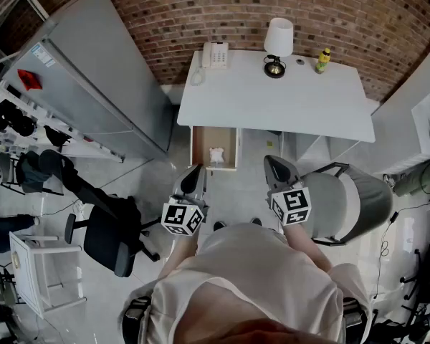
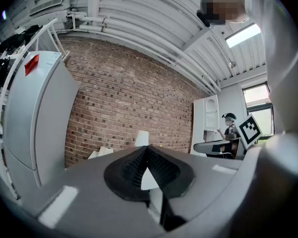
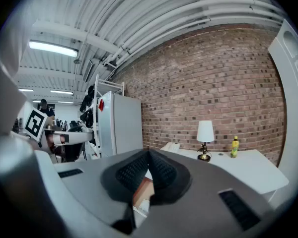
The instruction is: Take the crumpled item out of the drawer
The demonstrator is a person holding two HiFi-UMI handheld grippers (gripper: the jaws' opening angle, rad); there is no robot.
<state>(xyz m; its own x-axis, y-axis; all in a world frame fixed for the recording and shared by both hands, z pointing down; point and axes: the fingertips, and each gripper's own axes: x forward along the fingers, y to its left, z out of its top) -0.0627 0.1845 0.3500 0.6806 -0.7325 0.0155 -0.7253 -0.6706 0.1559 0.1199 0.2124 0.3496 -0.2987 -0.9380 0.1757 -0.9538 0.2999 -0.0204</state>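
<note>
Here, clenched on nothing: the left gripper (image 1: 196, 173) and the right gripper (image 1: 274, 165) (jaw tips pressed together on each), held side by side just short of the open drawer (image 1: 199, 146). Inside that drawer, toward its near end and apart from both grippers, the white crumpled item (image 1: 216, 155). Drawer pulled out from under the left part of a white desk (image 1: 272, 99). Farther back on the desktop, along a brick wall: telephone (image 1: 215, 54), lamp (image 1: 277, 43), yellow bottle (image 1: 322, 60).

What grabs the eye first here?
The open drawer at the left front of the white desk, with a crumpled white item inside. Nearer the person, the left gripper and right gripper hover shut and empty. A lamp stands by the brick wall.
</note>
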